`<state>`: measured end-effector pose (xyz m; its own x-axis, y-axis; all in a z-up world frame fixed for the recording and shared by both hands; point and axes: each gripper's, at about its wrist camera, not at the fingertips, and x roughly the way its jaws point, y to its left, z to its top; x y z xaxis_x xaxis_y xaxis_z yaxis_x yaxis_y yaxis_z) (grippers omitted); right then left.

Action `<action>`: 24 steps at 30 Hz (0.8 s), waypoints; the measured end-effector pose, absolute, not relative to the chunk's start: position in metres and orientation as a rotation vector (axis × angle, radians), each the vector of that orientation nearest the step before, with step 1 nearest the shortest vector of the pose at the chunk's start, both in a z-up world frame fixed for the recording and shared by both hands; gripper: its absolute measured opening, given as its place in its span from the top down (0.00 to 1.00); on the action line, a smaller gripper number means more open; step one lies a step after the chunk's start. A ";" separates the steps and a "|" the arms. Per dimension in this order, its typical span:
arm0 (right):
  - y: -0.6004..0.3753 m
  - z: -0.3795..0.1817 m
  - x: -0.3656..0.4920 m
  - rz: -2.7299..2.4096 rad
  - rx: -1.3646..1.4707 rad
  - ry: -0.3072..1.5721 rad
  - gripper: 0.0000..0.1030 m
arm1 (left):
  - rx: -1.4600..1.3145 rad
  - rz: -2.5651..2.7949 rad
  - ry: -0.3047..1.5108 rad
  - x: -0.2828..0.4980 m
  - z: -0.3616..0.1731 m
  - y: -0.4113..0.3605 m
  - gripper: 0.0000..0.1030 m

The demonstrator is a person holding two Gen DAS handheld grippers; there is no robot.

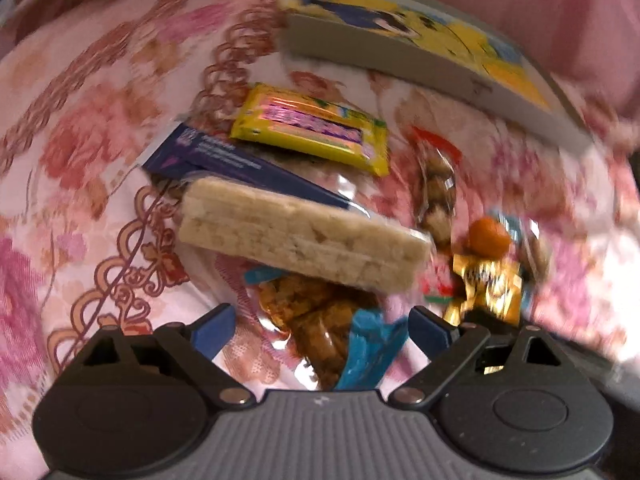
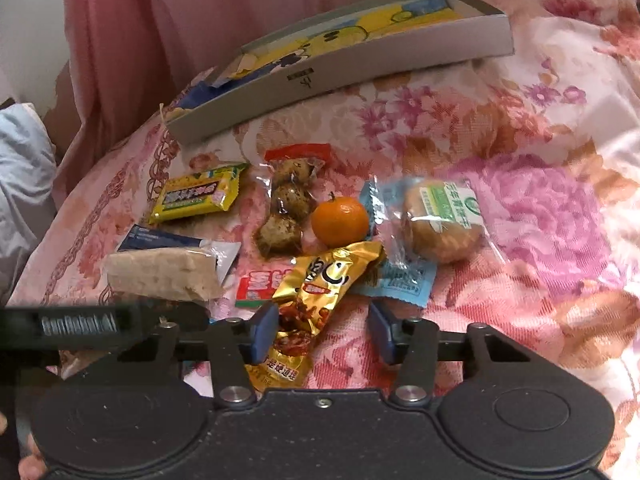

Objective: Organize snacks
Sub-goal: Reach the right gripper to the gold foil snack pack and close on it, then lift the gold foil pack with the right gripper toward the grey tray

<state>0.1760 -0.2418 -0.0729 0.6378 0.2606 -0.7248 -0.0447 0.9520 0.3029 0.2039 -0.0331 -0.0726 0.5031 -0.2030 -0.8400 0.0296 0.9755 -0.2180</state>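
Observation:
Snacks lie scattered on a floral bedspread [image 2: 540, 208]. My left gripper [image 1: 322, 328] is open over a clear packet of brown snack with blue ends [image 1: 320, 320], which lies between its fingers unclamped. Just ahead are a beige puffed-rice bar [image 1: 300, 240], a dark blue packet [image 1: 240, 164] and a yellow packet [image 1: 312, 128]. My right gripper [image 2: 323, 332] is open, with the tail of a gold packet [image 2: 320, 292] lying between its fingers, close to the left one. Beyond it sit a mandarin [image 2: 340, 220], a wrapped bun [image 2: 440, 220] and a red-topped clear packet [image 2: 288, 204].
A shallow grey box with a yellow cartoon lining [image 2: 340, 60] lies at the far side of the bedspread. A pink curtain [image 2: 160, 20] hangs behind it. A pale pillow [image 2: 24, 176] is at the left. The left gripper's body [image 2: 80, 324] crosses the right wrist view.

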 end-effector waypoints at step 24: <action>-0.259 -0.064 0.145 0.177 0.411 0.898 0.63 | -0.376 -0.093 0.954 0.176 -0.064 0.001 0.21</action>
